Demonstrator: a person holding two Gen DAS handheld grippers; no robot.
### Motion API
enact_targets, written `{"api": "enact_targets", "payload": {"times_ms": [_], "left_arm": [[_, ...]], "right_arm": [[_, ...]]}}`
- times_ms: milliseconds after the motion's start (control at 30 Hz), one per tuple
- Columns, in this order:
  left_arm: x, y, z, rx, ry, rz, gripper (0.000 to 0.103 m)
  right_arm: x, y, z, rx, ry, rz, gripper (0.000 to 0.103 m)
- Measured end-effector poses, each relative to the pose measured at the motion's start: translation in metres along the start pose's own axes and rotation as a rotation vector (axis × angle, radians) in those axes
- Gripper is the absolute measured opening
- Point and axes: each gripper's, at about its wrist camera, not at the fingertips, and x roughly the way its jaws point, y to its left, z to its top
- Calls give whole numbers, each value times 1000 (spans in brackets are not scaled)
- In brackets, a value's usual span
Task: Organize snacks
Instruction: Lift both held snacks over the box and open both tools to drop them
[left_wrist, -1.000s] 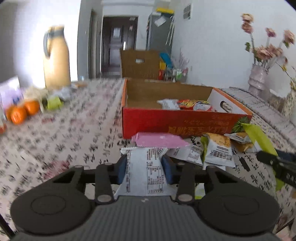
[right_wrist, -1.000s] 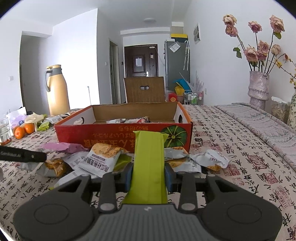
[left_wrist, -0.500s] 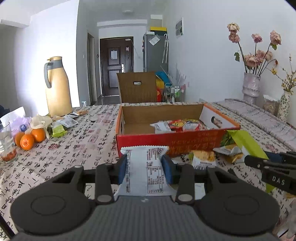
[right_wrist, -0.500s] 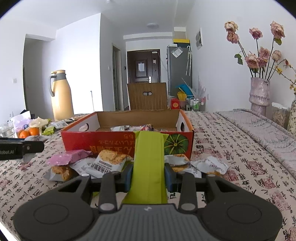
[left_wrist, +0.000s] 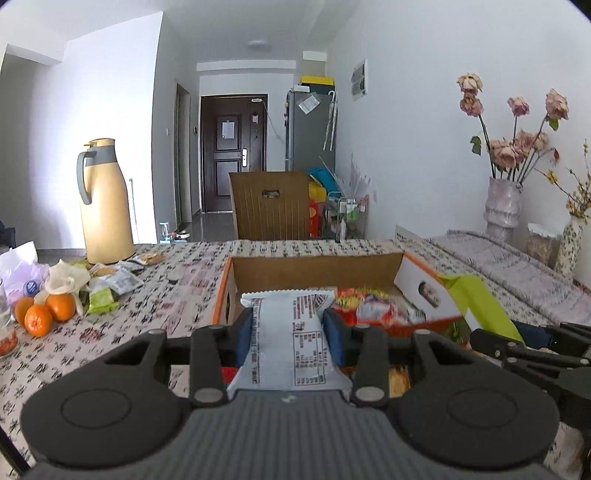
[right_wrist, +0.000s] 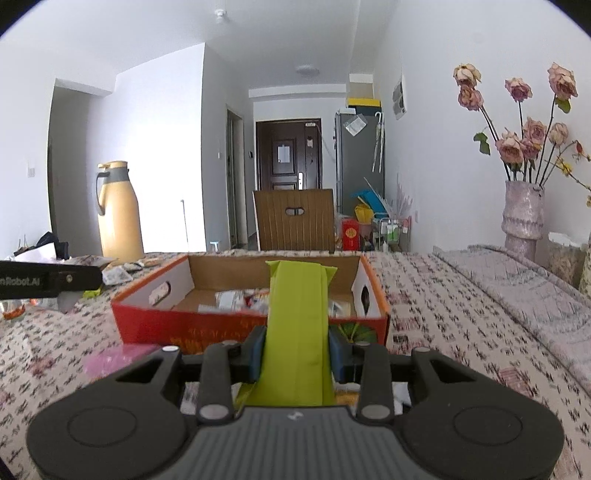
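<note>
Desk (right_wrist: 436, 295) under white cloth printed with black and red characters. Landmark: open red cardboard box (right_wrist: 207, 325) standing on it. Left of box, at far desk edge: tall tan thermos jug with grey handle (left_wrist: 105, 203). Nearer than jug, left of box: three oranges (left_wrist: 46, 314), green snack packet (left_wrist: 100, 300), scattered pale wrappers (left_wrist: 122, 281). Just before box's front wall: pink packet (right_wrist: 110, 360). Far right of box: mottled pink vase with dried roses (right_wrist: 522, 218).

Each gripper, the left gripper (left_wrist: 289, 328) and the right gripper (right_wrist: 296, 352), has a black ribbed body with two round discs, silver screw heads and blue finger pads. The left one's side carries pale lettering.
</note>
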Motion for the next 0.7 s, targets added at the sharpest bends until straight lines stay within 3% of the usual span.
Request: {"api": "enact_targets", "payload": {"times_ms": [433, 700], "left_arm": [[50, -12, 43, 9, -49, 21, 41], [90, -15, 60, 3, -56, 39, 41]], "right_arm": [[55, -4, 47, -16, -73, 15, 34], [101, -13, 63, -4, -61, -5, 34]]}}
